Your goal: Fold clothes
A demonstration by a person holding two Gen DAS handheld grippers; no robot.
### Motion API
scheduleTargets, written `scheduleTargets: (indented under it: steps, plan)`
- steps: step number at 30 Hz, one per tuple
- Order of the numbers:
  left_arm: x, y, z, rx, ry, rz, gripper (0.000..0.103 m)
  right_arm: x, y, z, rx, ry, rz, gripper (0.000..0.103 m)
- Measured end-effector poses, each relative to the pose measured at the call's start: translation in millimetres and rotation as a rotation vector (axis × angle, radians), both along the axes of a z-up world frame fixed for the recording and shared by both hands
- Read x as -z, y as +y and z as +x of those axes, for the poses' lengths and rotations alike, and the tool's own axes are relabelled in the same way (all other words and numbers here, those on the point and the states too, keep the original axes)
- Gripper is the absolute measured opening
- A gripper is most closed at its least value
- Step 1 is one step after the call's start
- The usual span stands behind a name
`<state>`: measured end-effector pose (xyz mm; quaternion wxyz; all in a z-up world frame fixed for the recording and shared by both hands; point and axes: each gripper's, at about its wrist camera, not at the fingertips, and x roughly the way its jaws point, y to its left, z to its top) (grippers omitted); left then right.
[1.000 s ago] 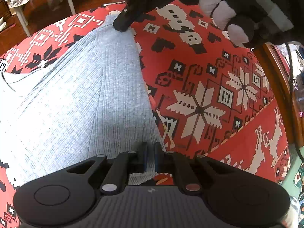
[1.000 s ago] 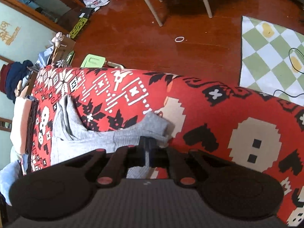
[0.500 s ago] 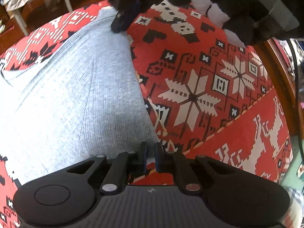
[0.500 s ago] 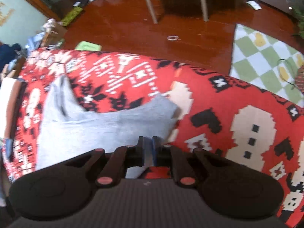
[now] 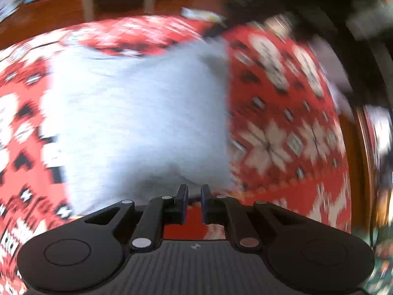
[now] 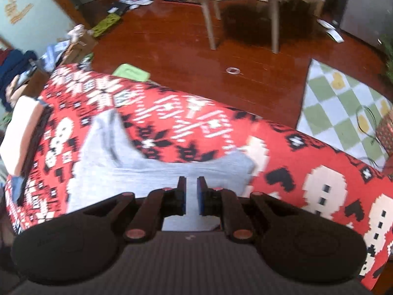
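A light grey ribbed garment (image 5: 137, 113) lies flat on a table covered with a red patterned cloth (image 5: 282, 147). The left wrist view is blurred by motion. My left gripper (image 5: 194, 193) hovers at the garment's near right corner, its fingers a narrow gap apart with nothing clearly between them. In the right wrist view the same garment (image 6: 152, 172) stretches left across the red cloth (image 6: 282, 162). My right gripper (image 6: 191, 184) is over its near edge, slightly open, and grey fabric shows through the gap. A dark blurred shape (image 5: 307, 12) sits at the upper right of the left wrist view.
Beyond the table's far edge is a dark wooden floor with chair legs (image 6: 212, 24), a green checked rug (image 6: 343, 103) and a green flat object (image 6: 131, 72). Clutter lines the left wall. A wooden rim (image 5: 356, 172) borders the table on the right.
The right gripper's fingers have parted and it has pulled back from the garment's corner. The left view has swung quickly, and the garment now looks like a shorter, squarer shape.
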<state>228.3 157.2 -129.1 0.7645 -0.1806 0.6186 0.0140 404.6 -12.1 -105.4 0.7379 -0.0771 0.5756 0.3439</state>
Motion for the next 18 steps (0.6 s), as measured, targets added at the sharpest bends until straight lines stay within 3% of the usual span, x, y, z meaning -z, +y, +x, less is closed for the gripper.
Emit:
scheduleTargets:
  steps: [8,14,18]
  plan:
    - [1,83,-22,-0.377,0.009,-0.047,0.009,-2,83,-31,-0.198,0.062,0.035,0.011]
    - [27,98,-45,-0.399,0.058,-0.064,0.009,20,153,-42,-0.333,0.138,0.045,0.011]
    - [30,96,-48,-0.360,0.039,-0.065,0.009,36,193,-32,-0.402,0.173,0.039,0.011]
